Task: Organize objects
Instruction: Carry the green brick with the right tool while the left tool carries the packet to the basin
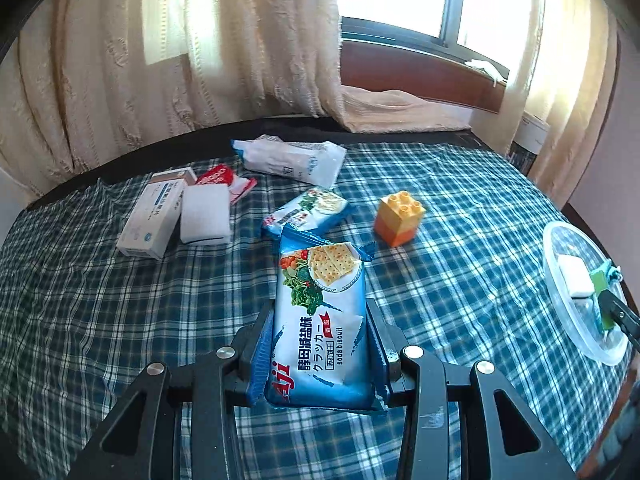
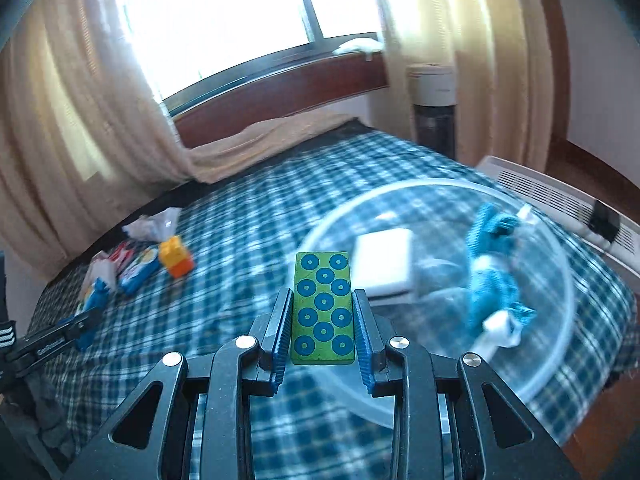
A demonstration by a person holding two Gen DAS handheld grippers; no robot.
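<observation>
So both hands are loaded right now. The left gripper (image 1: 320, 344) is clamped on a soda biscuit packet (image 1: 320, 320), held up over the blue plaid tablecloth (image 1: 120, 320). The right gripper (image 2: 323, 320) is squeezed onto a green domino block (image 2: 323, 308) with blue dots, hovering just at the near rim of the clear plastic bowl (image 2: 552, 280).

Progress-wise I'd call it maybe a third done. The bowl already has a white block (image 2: 384, 264) and some blue-and-white thing (image 2: 492, 280) in it, too blurred for me to say what, maybe a toy or a cloth. Still out on the table: a second biscuit packet (image 1: 308, 210), a yellow-and-orange building brick (image 1: 400, 218), a white sponge-like pad (image 1: 204, 214), a medicine box (image 1: 154, 216), a red-and-white wrapper (image 1: 226, 182) and a white plastic bag (image 1: 292, 158).

The left wrist view gives the whole leftover pile nice and sharp, but only catches the bowl at the edge. The right wrist view shows the bowl's contents and a white heater (image 2: 560, 196) behind it, which the other one misses.
</observation>
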